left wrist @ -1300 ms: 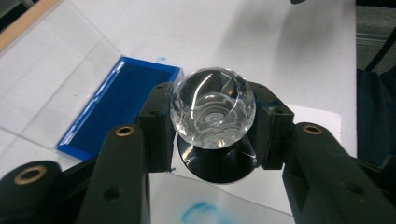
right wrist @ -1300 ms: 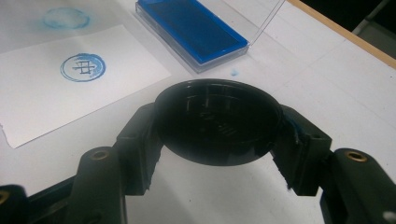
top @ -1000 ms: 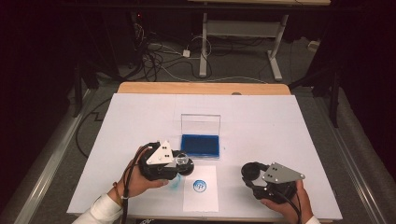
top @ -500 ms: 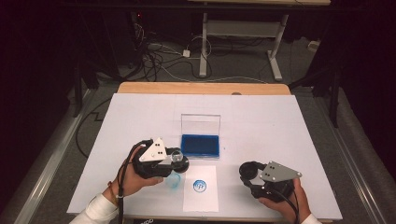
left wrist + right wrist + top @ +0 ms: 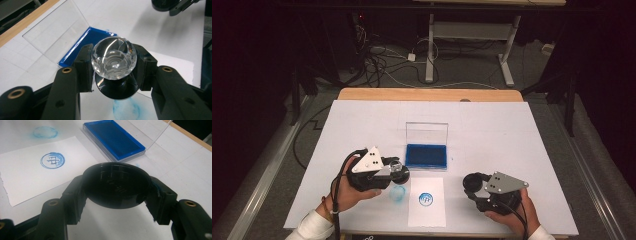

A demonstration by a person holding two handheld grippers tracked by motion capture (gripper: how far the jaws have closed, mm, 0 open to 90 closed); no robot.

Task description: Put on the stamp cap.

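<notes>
In the lower left of the high view, your left gripper point(image 5: 398, 172) is pinching the stamp point(image 5: 113, 60); in the left gripper view its jaws are pressing on both sides of the clear faceted knob, with the black base hanging below over a faint blue smudge point(image 5: 398, 194) on the table point(image 5: 512, 125). In the lower right of the same view, your right gripper point(image 5: 472, 184) is clamping a round black cap point(image 5: 116, 185), seemingly the stamp's cover, just above the table. Between the two grippers, at the bottom centre, the slip of paper point(image 5: 427, 215) is already carrying a round blue print point(image 5: 425, 199). Just above it, the ink pad point(image 5: 427, 156) is lying open with its clear lid point(image 5: 427, 132) standing upright.

You are, I judge, past the stamping itself and moving into the closing-up step. Next you are likely bringing cap and stamp together: that calls for lining the cap's hollow squarely with the stamp's inked face while keeping both grips firm.
</notes>
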